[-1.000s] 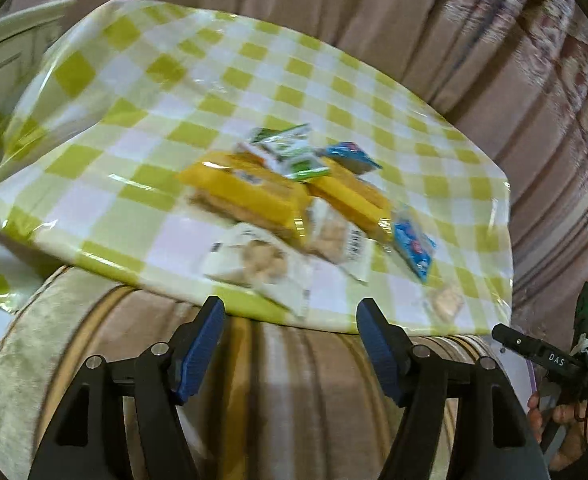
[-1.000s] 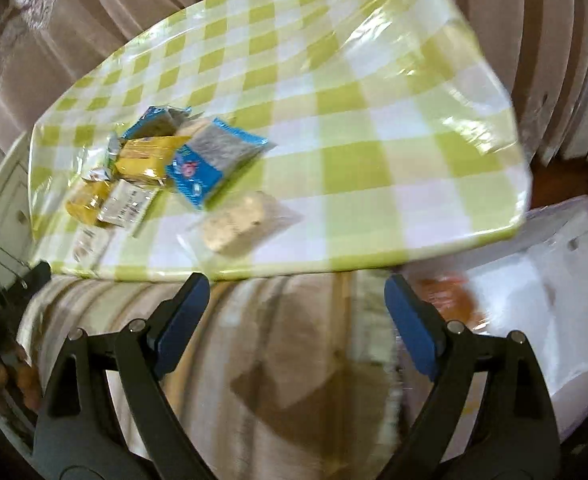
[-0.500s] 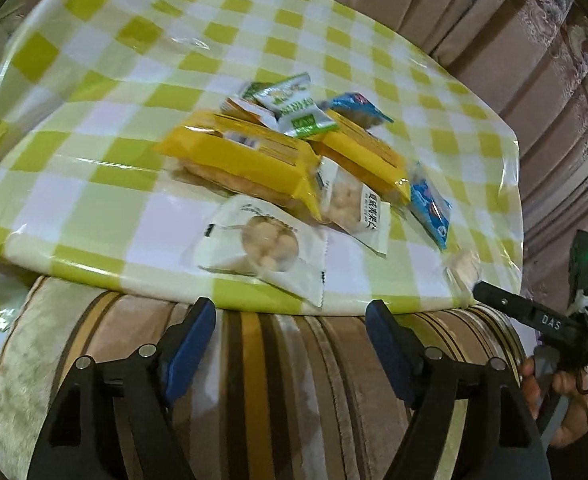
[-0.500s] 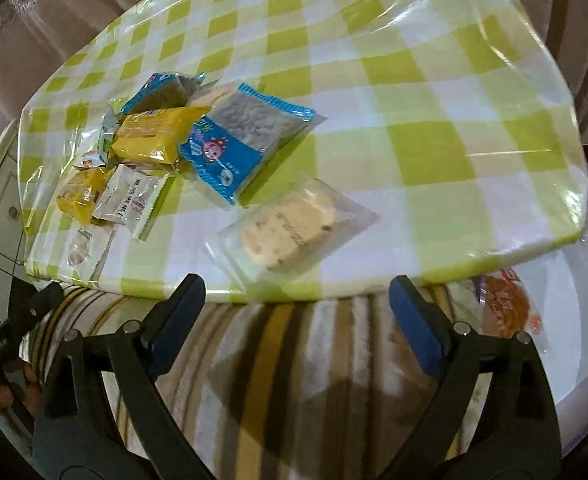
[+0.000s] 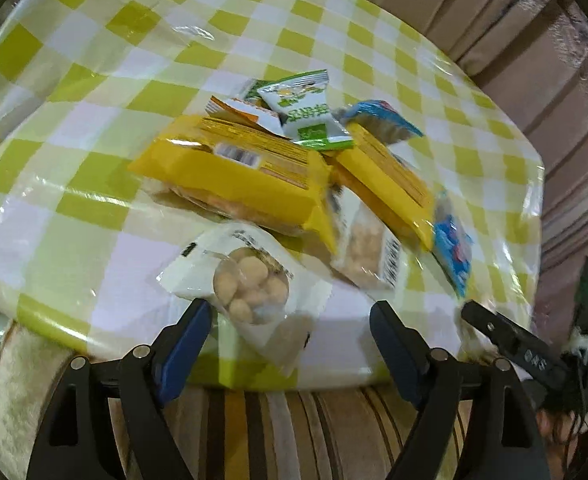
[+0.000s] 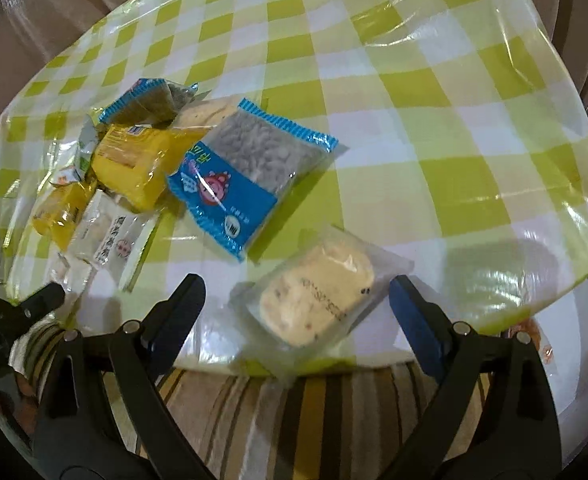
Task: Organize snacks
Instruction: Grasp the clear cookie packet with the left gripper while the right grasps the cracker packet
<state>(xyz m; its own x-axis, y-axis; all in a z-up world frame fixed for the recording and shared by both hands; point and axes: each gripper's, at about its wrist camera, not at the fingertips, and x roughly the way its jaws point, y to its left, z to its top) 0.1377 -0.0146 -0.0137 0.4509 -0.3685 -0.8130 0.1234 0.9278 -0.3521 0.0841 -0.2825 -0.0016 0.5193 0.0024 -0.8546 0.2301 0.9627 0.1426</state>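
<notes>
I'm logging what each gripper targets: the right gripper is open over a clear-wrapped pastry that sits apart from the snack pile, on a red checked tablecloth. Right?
Not quite: the tablecloth is green-and-white checked, as the right wrist view shows. The open right gripper, the clear-wrapped pastry and its place apart from the snack pile are as stated.

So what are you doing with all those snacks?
A person holds a gripper in each hand over a pile of snack packets on the checked table. The left gripper, whose jaws have just been opening, hangs open over the white packet of round biscuits. The right gripper is open around the clear-wrapped cake. Nothing is picked up.
</notes>
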